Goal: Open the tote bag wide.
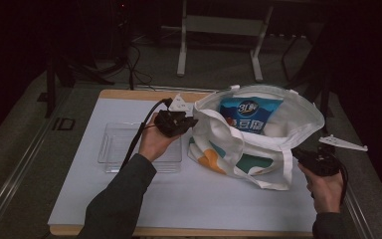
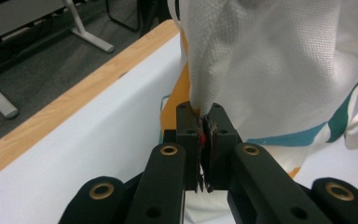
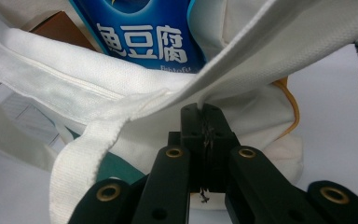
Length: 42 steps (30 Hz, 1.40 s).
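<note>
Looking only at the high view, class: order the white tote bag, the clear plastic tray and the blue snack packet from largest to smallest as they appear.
1. white tote bag
2. clear plastic tray
3. blue snack packet, though the bag hides its lower part

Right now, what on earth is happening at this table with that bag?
A person is holding a white tote bag open with two hand-held grippers. The left gripper is shut on the bag's cloth at one side of the mouth, and the right gripper is shut on the rim at the other side. A blue snack packet stands inside the bag. A clear plastic tray sits on the table beside it.
</note>
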Motion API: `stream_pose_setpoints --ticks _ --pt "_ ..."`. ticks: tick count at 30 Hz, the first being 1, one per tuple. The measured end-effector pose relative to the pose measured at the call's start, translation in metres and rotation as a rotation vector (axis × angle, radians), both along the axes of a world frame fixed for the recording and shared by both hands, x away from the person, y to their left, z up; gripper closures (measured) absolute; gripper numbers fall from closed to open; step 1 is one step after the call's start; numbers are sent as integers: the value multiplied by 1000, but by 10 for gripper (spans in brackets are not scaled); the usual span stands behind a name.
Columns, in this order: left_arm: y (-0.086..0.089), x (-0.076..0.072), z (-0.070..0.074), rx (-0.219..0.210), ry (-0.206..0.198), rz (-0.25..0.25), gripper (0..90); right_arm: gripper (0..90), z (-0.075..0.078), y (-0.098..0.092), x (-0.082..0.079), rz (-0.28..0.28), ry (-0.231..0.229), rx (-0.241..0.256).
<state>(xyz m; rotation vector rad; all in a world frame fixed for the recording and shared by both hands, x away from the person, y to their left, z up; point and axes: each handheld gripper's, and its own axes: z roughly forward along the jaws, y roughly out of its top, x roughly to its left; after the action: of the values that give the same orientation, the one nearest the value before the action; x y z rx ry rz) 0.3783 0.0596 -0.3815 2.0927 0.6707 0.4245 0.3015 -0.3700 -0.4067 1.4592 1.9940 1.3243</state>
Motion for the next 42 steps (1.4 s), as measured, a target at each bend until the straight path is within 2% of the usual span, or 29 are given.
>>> stream_pose_setpoints --ticks 5,16,17,20,21,32,37,42 --pt "-1 -3 -8 14 11 -9 866 886 -3 2 -1 30 23 -7" --pt "-12 -4 -23 99 26 -24 865 873 -15 6 3 36 62 -27" --pt "-13 -4 -24 109 29 -25 866 873 -16 7 3 36 66 -28" --pt "-18 -1 -33 179 36 -21 865 871 -22 8 4 38 89 -43" --pt "-20 0 -37 187 43 -20 865 872 -24 9 4 38 95 -51" --pt "-24 17 -55 191 119 31 863 879 -40 8 13 11 131 -41" --pt "-27 21 -58 187 142 28 863 879 -48 6 15 7 155 -36" --pt "-31 20 -61 212 150 14 862 879 -55 7 15 15 185 -41"
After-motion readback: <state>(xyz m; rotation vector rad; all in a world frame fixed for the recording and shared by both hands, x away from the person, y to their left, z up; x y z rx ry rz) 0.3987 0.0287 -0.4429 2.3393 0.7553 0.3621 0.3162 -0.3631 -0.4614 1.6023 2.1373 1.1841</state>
